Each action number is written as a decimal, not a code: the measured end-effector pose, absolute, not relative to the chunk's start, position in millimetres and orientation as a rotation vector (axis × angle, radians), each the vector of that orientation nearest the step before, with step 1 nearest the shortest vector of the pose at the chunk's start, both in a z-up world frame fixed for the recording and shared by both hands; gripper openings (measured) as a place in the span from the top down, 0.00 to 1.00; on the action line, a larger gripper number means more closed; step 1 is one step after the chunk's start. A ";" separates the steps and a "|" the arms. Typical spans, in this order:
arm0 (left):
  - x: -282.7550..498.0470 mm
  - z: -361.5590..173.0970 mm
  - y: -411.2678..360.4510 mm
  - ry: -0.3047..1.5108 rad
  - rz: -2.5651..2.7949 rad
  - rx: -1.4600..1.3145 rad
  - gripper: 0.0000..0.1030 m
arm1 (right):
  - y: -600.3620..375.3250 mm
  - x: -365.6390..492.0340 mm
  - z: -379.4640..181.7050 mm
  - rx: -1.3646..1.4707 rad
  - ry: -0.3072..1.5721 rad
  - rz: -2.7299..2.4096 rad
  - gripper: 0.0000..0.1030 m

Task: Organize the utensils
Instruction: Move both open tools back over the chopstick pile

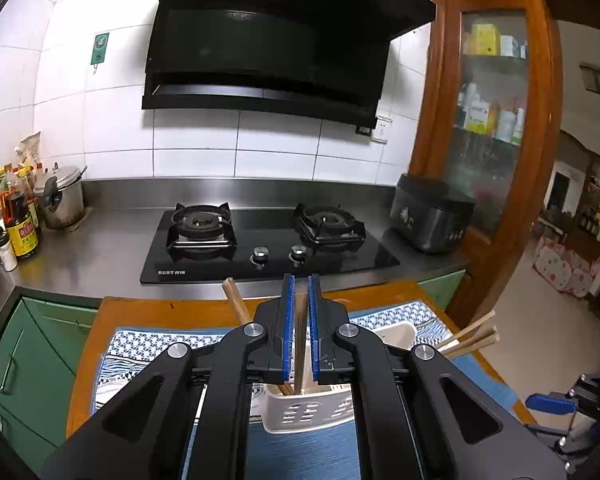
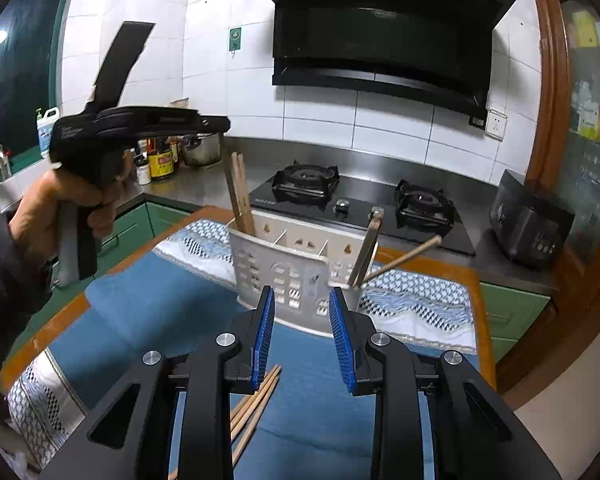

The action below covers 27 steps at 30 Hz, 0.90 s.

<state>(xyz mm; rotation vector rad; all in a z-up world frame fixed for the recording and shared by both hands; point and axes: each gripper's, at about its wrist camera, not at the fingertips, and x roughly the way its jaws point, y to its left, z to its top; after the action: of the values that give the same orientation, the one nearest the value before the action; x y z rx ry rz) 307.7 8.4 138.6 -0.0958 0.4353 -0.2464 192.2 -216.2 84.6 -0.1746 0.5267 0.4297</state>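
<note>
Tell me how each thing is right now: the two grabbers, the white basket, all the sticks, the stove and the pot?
Left gripper: shut on a brown chopstick.
Right gripper: open, nothing between its pads.
White holder: upright on the blue mat.
Loose chopsticks: lying flat on the mat.
Long-handled utensils: leaning in the holder's right end.
Stove: no flame.
Pot: lid on.
</note>
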 end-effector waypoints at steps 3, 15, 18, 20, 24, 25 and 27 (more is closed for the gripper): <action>302.9 133.9 10.6 0.442 -0.252 -0.090 0.94 | -216.1 181.2 76.6 -0.164 0.540 0.431 0.73; 251.3 96.8 9.7 0.583 -0.288 -0.027 0.91 | -211.4 117.2 16.9 -0.133 0.650 0.402 0.73; 225.2 83.9 6.4 0.568 -0.367 -0.022 0.73 | -211.3 104.7 -4.5 -0.111 0.701 0.394 0.73; 210.6 74.5 2.8 0.591 -0.365 -0.026 0.72 | -210.4 97.1 -18.5 -0.094 0.733 0.386 0.73; 182.5 51.0 -0.8 0.637 -0.357 -0.038 0.74 | -210.7 85.1 -50.4 -0.021 0.819 0.389 0.73; 178.5 46.8 -2.3 0.643 -0.362 -0.038 0.77 | -209.1 82.1 -55.5 -0.014 0.830 0.390 0.73; 165.8 33.8 -4.6 0.670 -0.372 -0.035 0.81 | -208.2 77.5 -62.9 -0.002 0.844 0.389 0.73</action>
<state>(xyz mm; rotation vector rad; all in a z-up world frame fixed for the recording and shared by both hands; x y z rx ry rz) 165.8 -4.6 33.8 -0.0352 0.6703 -0.3722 77.5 -208.2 -62.9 -0.0020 0.8441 0.3887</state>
